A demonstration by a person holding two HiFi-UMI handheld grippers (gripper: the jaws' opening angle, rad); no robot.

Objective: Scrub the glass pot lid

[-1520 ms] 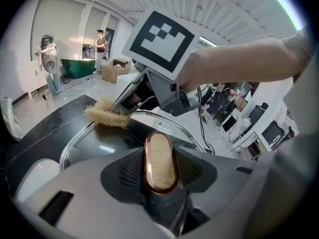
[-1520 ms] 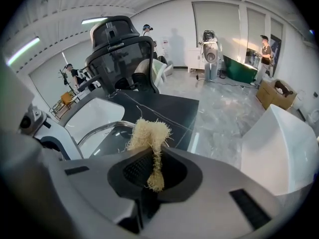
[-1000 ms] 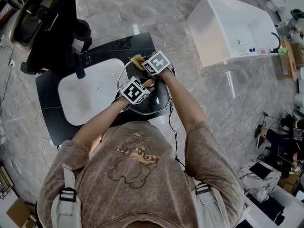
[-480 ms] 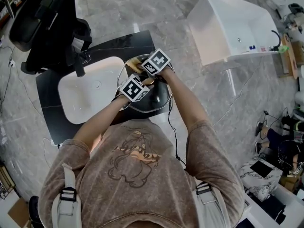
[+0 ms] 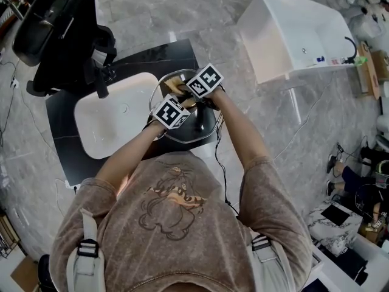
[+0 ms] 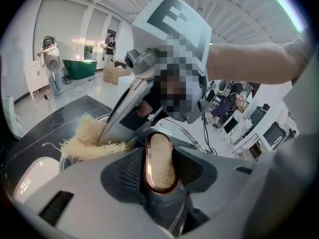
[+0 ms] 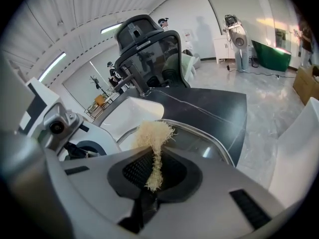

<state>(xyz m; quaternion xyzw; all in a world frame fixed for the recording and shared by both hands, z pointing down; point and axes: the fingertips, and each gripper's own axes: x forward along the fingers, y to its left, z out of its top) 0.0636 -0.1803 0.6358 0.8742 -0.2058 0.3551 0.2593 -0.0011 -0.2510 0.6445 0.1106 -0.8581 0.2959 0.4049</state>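
Note:
The glass pot lid with its metal rim lies on the black counter, right of the white sink. My left gripper is shut on the lid's copper-rimmed knob, which fills the gap between the pads of the left gripper. My right gripper is shut on a pale yellow fibrous scrubber at the lid's far edge. In the right gripper view the scrubber sticks out of the right gripper over the lid's rim. The left gripper view shows the scrubber on the glass.
A white sink basin is set into the counter left of the lid. A black office chair stands behind the counter. A white bathtub sits at the far right on the grey floor. A black cable hangs off the counter.
My right gripper has shifted a little and turned, dragging the scrubber along the lid's far edge. My left gripper has stayed in place on the knob.

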